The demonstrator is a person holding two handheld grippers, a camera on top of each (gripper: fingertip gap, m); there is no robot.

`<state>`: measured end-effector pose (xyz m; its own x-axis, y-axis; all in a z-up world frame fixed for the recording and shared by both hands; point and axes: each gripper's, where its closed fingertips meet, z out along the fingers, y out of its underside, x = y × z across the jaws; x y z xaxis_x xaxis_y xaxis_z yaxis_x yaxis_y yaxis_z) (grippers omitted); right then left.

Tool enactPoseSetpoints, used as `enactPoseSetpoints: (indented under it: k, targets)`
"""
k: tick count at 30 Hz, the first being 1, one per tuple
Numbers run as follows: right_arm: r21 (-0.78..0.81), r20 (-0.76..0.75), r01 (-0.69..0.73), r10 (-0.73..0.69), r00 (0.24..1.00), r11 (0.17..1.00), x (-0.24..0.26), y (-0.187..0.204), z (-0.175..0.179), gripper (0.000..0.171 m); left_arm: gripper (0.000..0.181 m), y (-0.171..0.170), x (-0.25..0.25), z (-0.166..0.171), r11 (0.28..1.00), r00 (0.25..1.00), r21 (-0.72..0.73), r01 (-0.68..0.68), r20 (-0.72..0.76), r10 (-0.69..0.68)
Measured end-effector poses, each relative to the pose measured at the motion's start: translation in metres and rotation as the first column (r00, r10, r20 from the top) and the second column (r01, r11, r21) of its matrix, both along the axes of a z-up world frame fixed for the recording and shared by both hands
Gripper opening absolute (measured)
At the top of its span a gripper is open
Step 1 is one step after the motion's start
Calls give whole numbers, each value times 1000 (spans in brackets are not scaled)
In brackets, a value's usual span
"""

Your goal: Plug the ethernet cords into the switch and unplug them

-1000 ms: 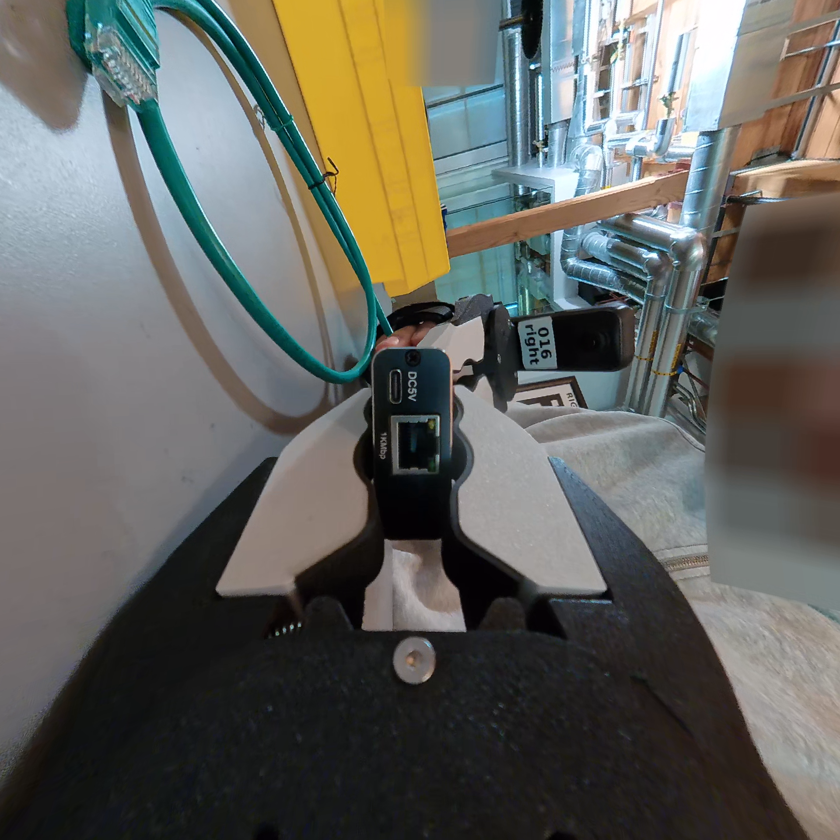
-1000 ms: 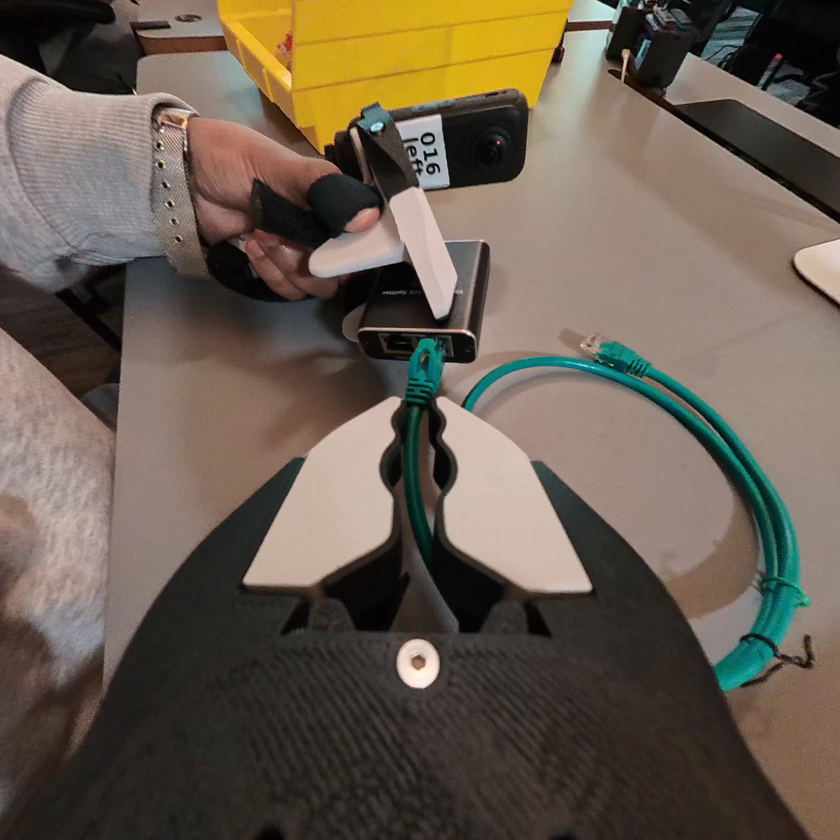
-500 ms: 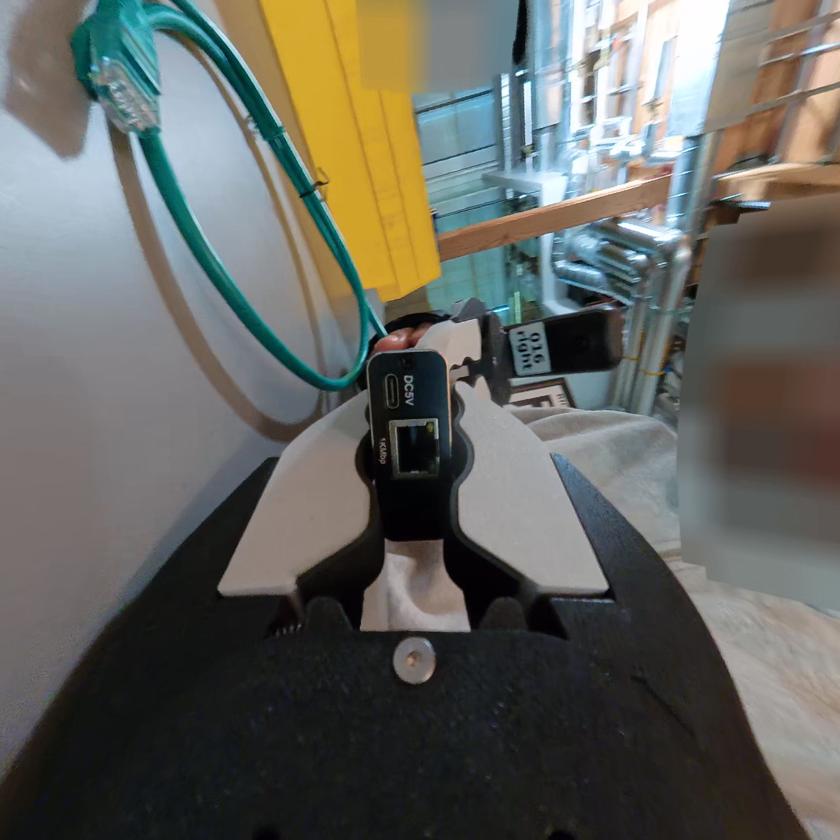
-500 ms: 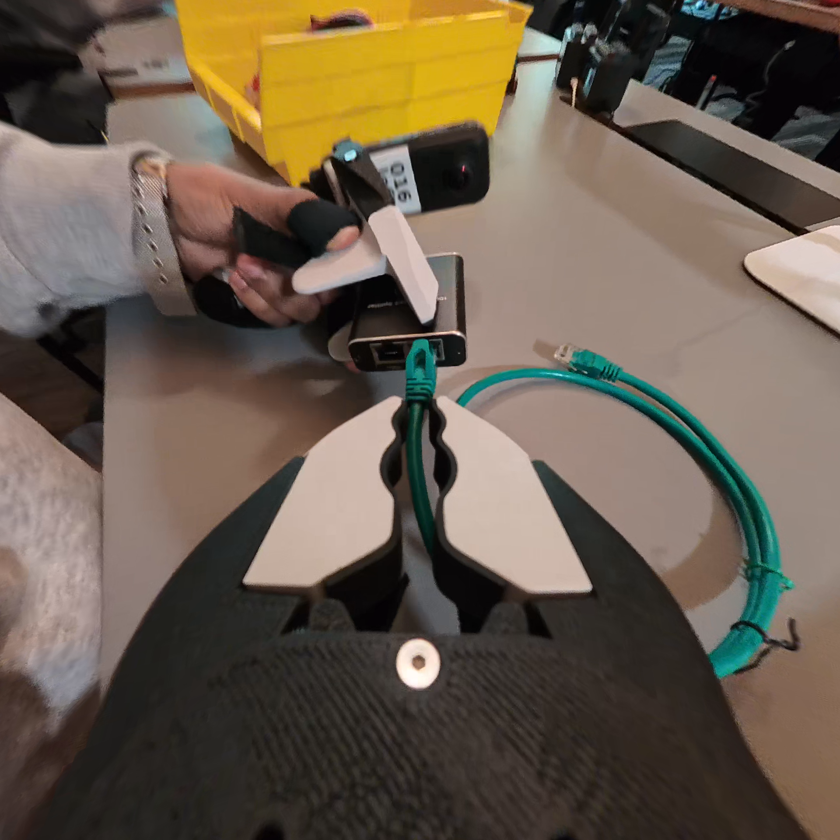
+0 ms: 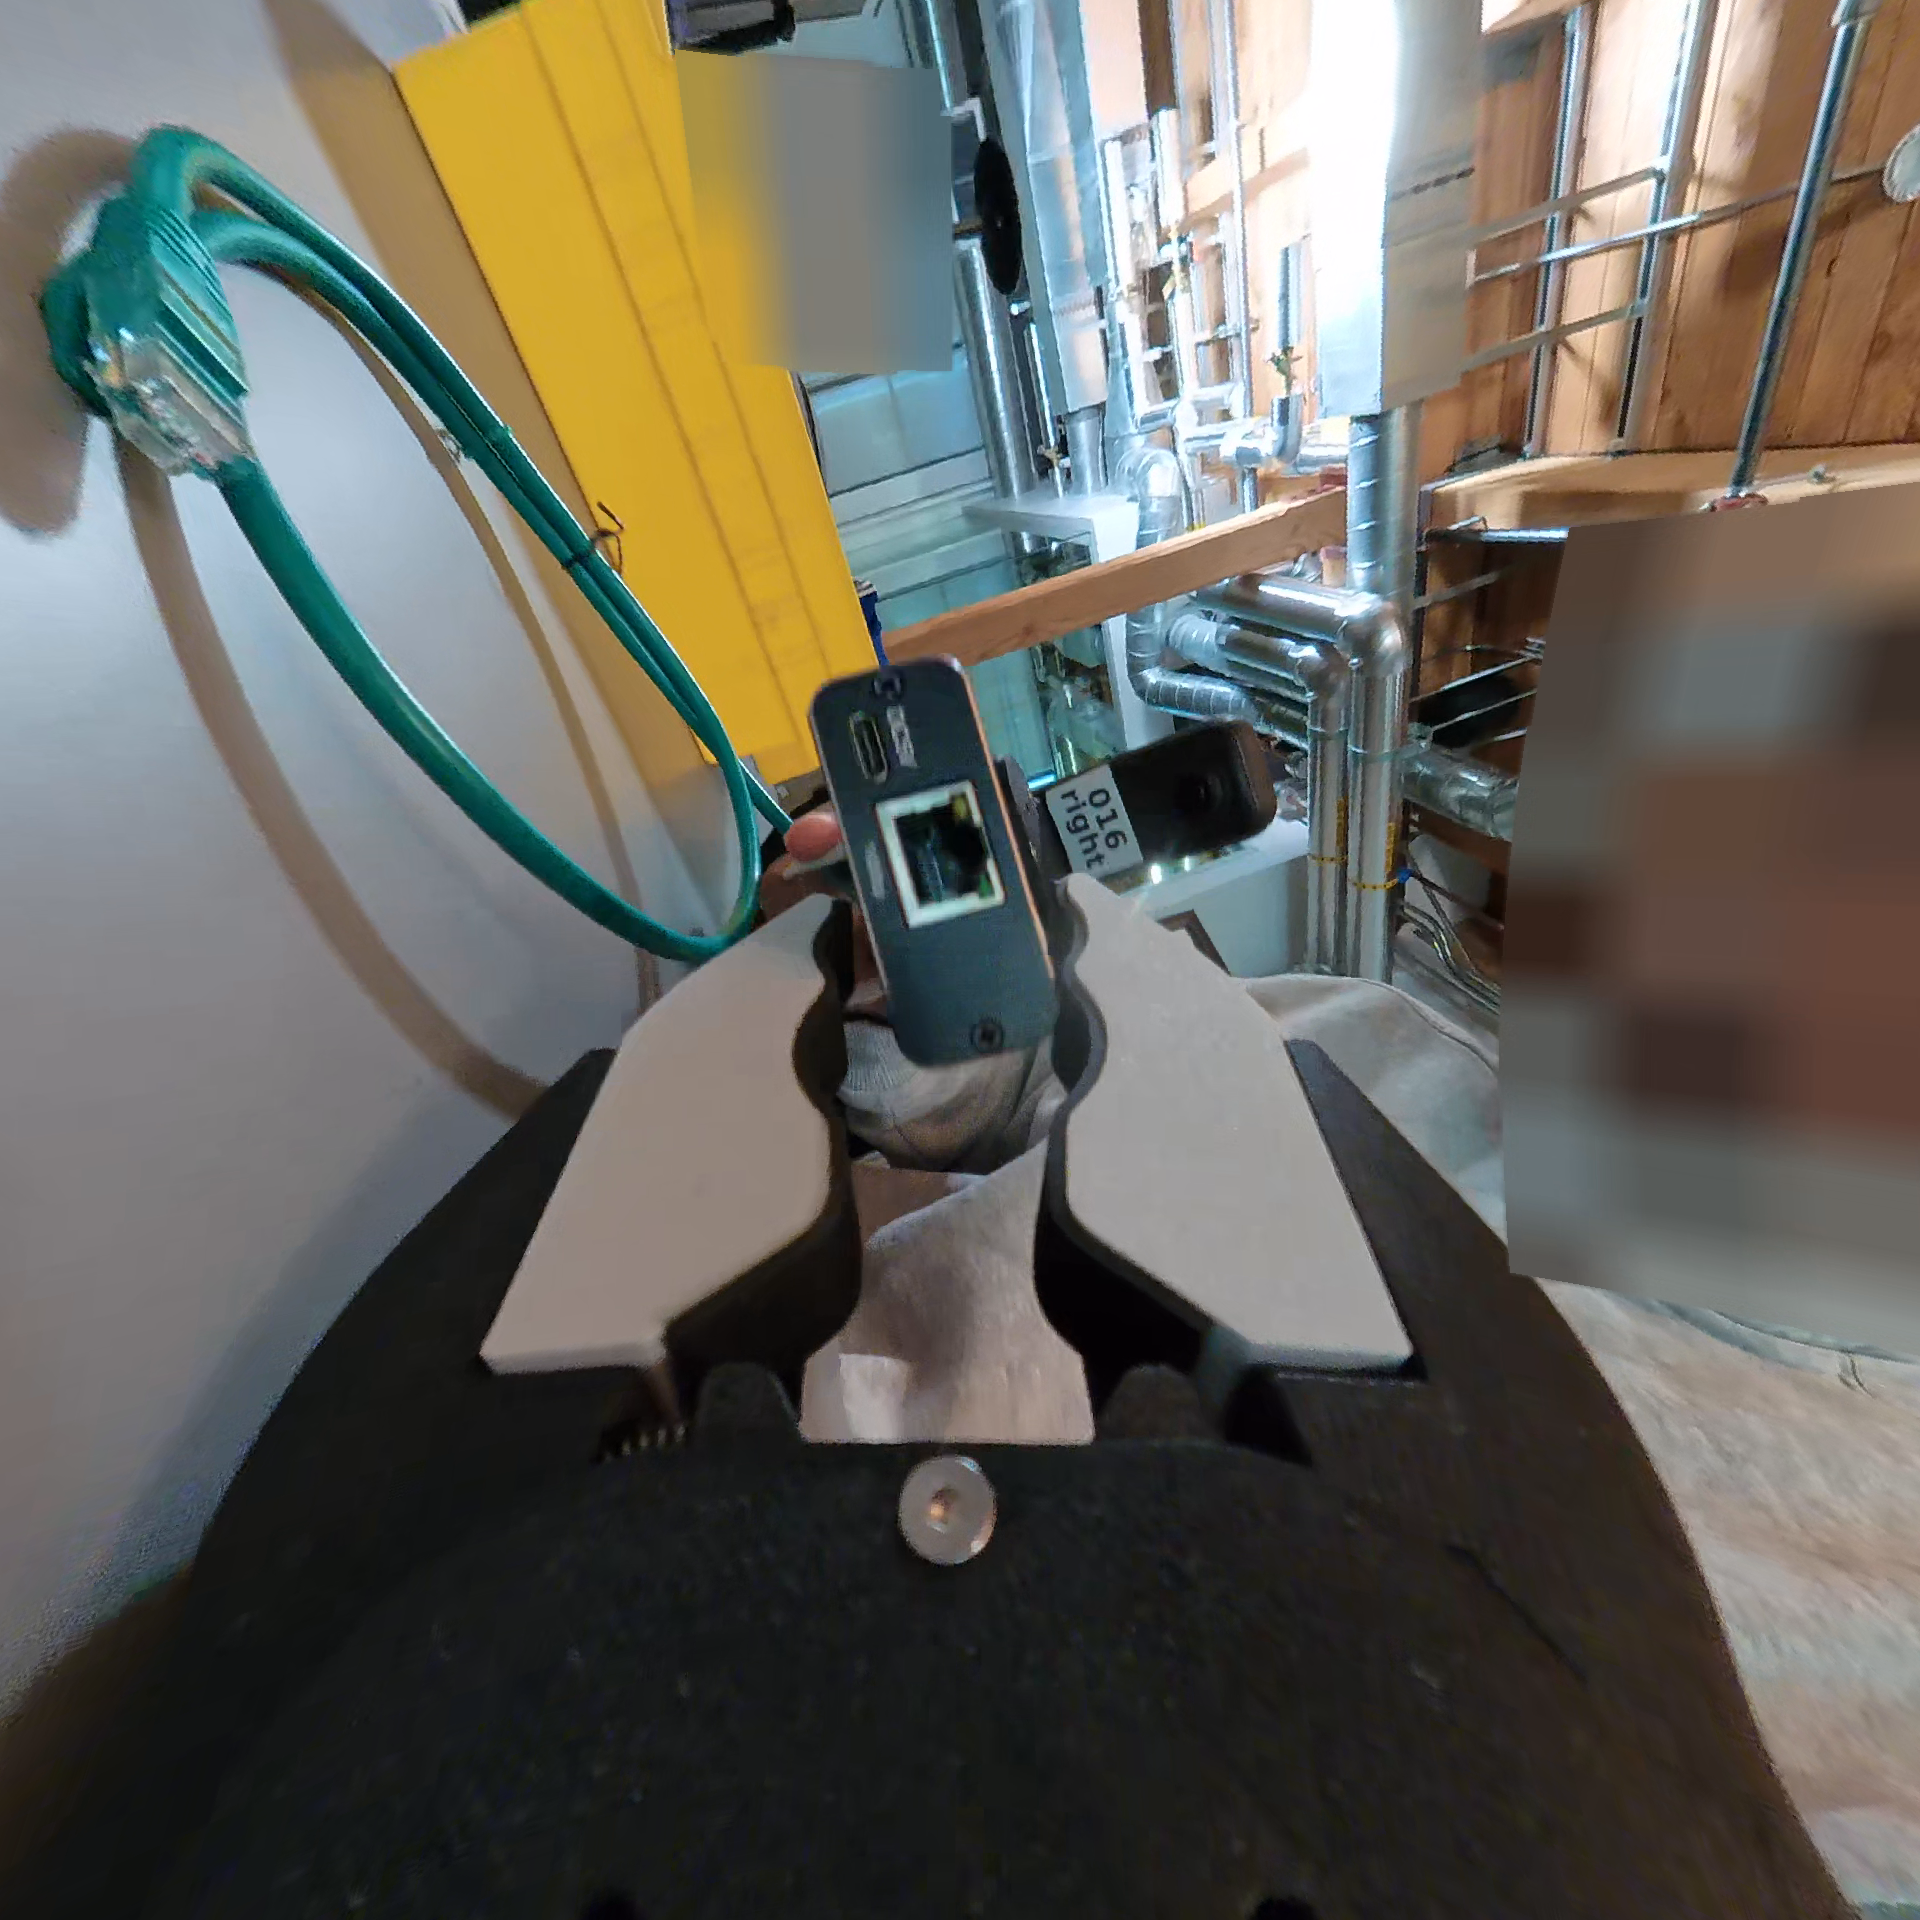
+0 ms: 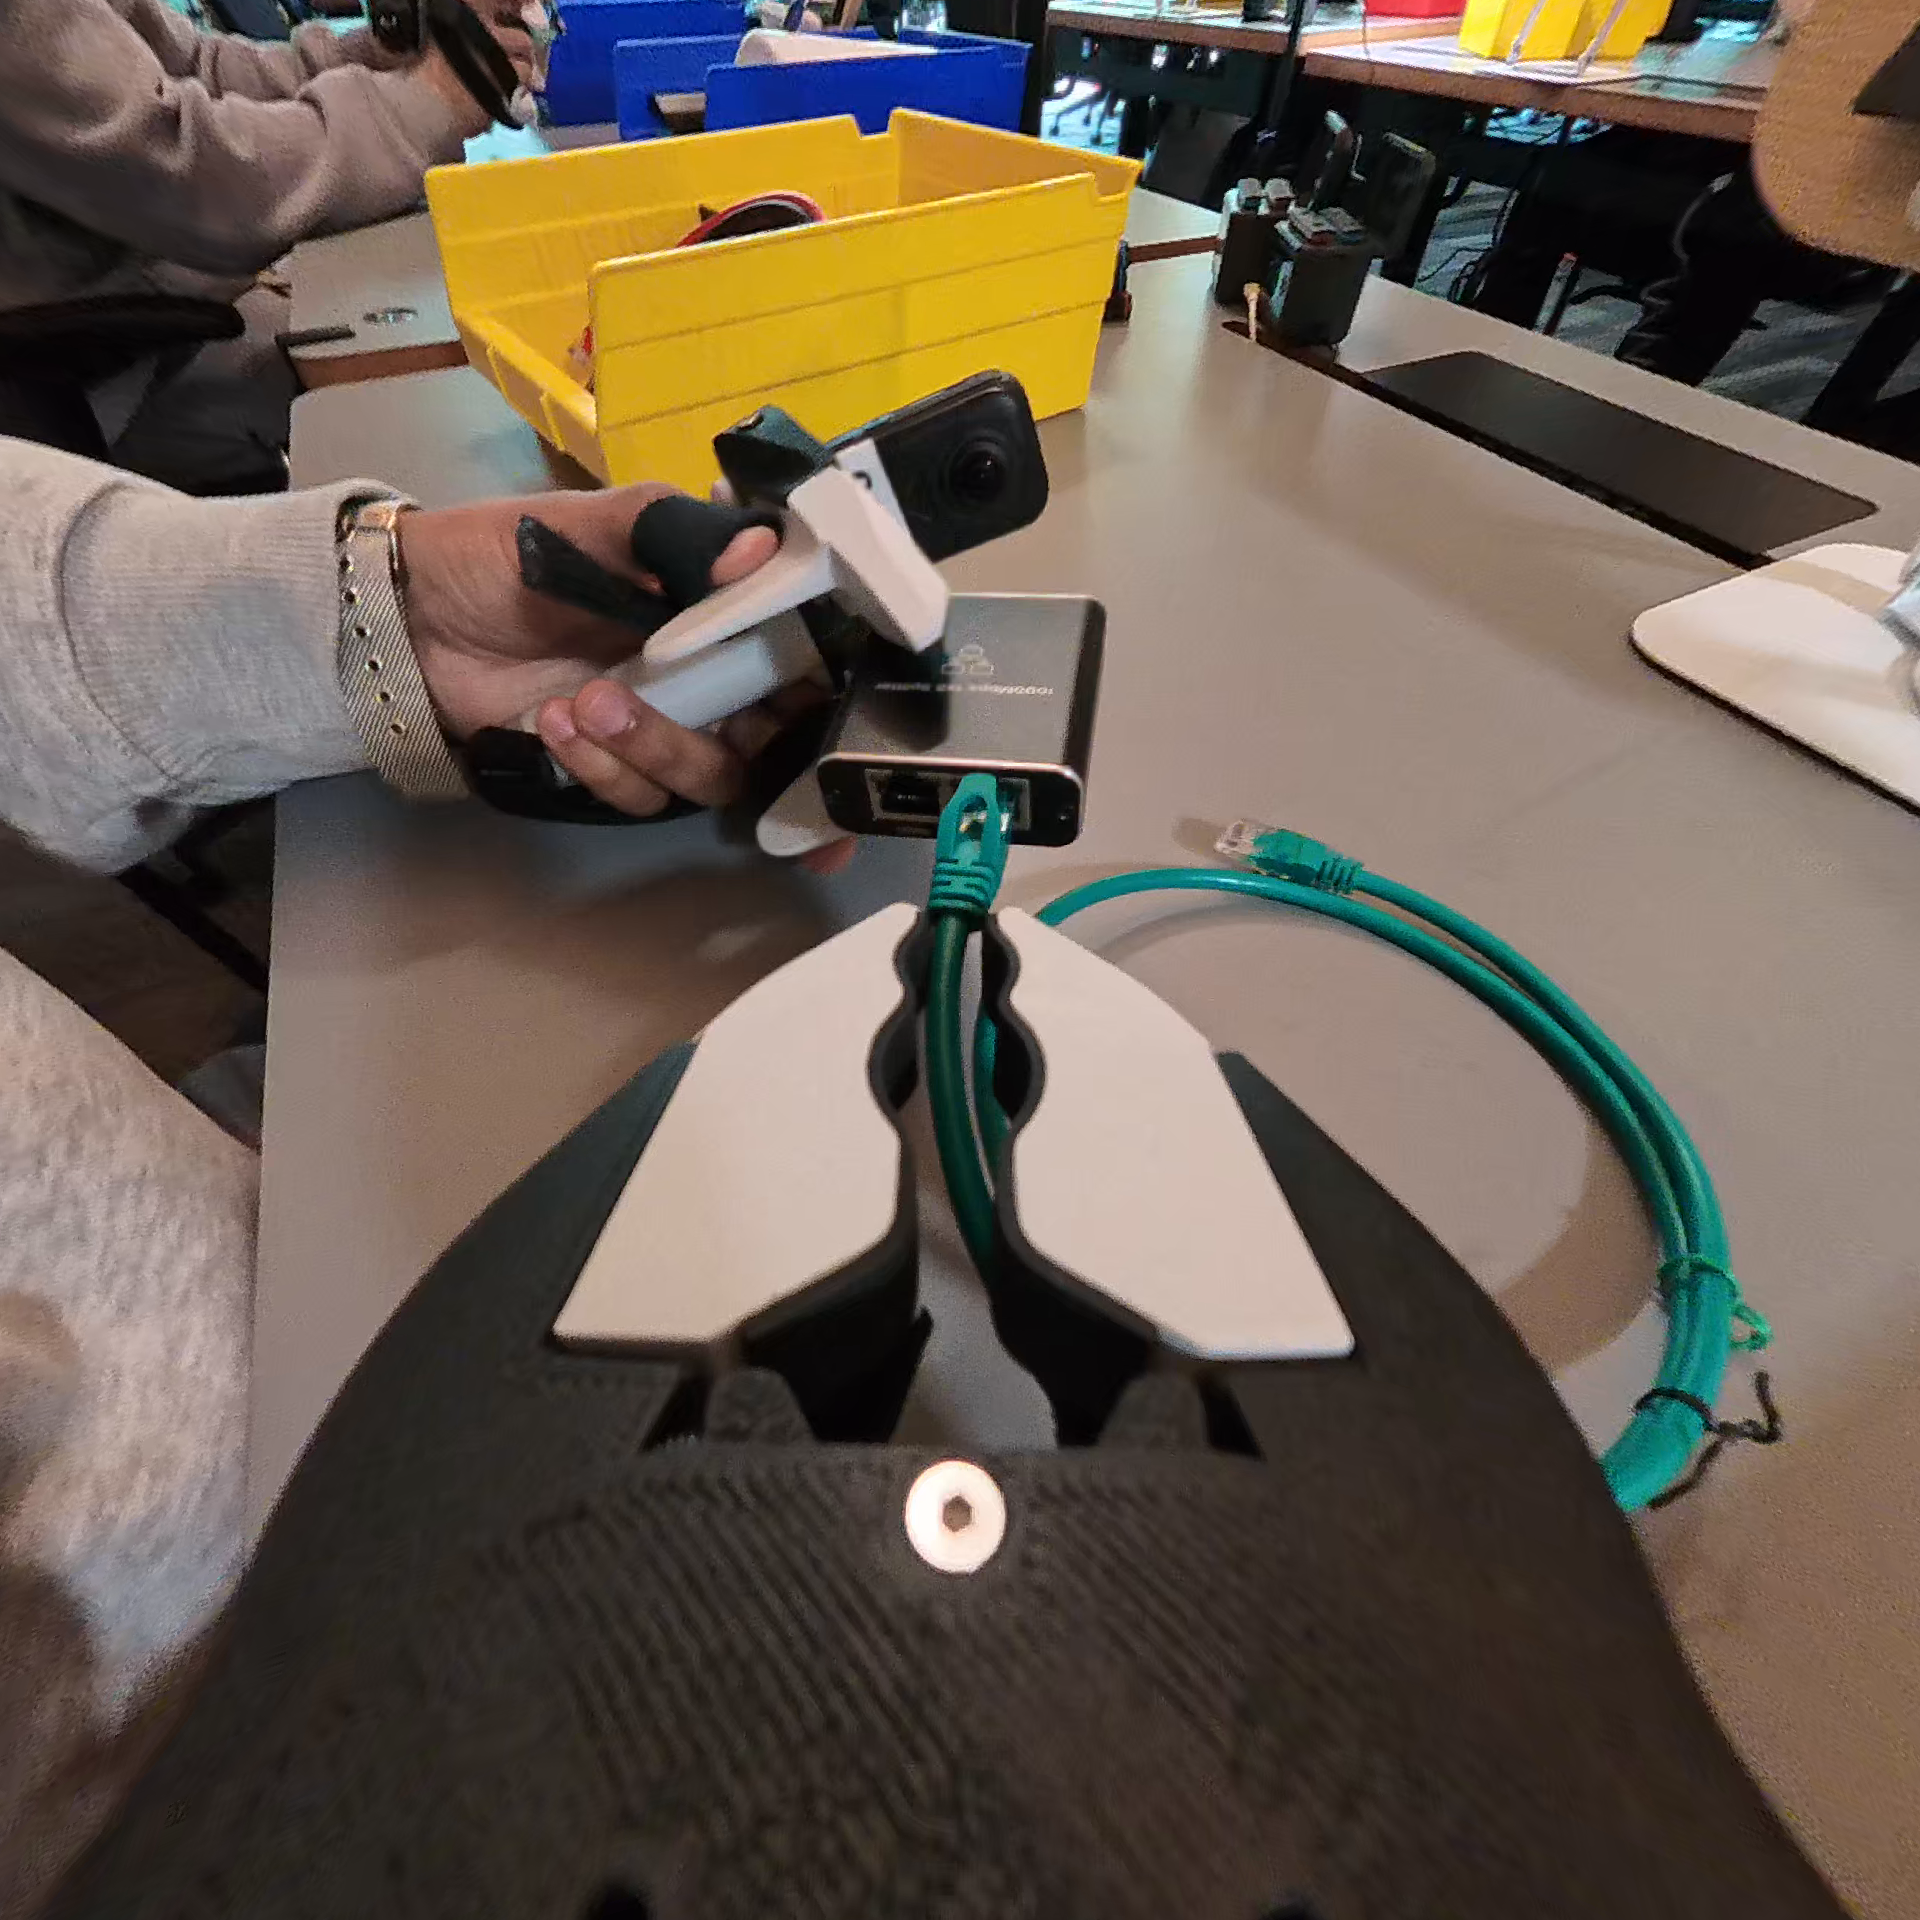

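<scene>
The yellow bin (image 6: pixel 831 301) stands at the far left-centre of the grey table (image 6: pixel 1351 644); red and dark items show inside it, too hidden to identify. Blue bins (image 6: pixel 831 78) stand behind it.

The switch (image 6: pixel 971 707) is a small dark metal box with two ports on its near face, resting on the table. The left gripper (image 6: pixel 842 665) has its fingers spread around the switch's far end; in the left wrist view (image 5: pixel 951 935) gaps show on both sides, so contact cannot be confirmed.

The green ethernet cord (image 6: pixel 1507 997) has one plug (image 6: pixel 971 831) seated in or at the switch's right port. The right gripper (image 6: pixel 951 920) is clamped narrowly on the cord just behind this plug. The cord loops rightward, tied with black twist ties (image 6: pixel 1704 1413). Its free plug (image 6: pixel 1273 844) lies on the table, right of the switch.

A white flat base (image 6: pixel 1787 644) sits at the right edge.
</scene>
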<state>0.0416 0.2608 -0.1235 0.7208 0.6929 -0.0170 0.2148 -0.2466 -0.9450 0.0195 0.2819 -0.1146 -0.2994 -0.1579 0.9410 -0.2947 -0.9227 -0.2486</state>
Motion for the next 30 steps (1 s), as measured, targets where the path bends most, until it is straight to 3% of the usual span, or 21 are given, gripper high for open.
enactPoseSetpoints:
  k: [11, 14, 22, 30]
  targets:
    - [27, 8, -6, 6, 1000, 1000, -2, 1, 0, 10, 27, 2, 1, -4, 999, 999, 27, -20, -37, 21]
    - [48, -25, 19, -18, 1000, 999, 1, 4, 6, 27, 26, 5, 2, -9, 997, 996, 66, -51, -74, 56]
    - [104, -95, 68, -58, 994, 992, 8, 10, 20, 33, 26, 24, -1, -10, 979, 978, 89, -182, -88, 189]
    - [247, -179, 63, -19, 984, 967, -18, 31, 89, 30, 26, 24, -19, -14, 958, 955, 123, -259, -115, 273]
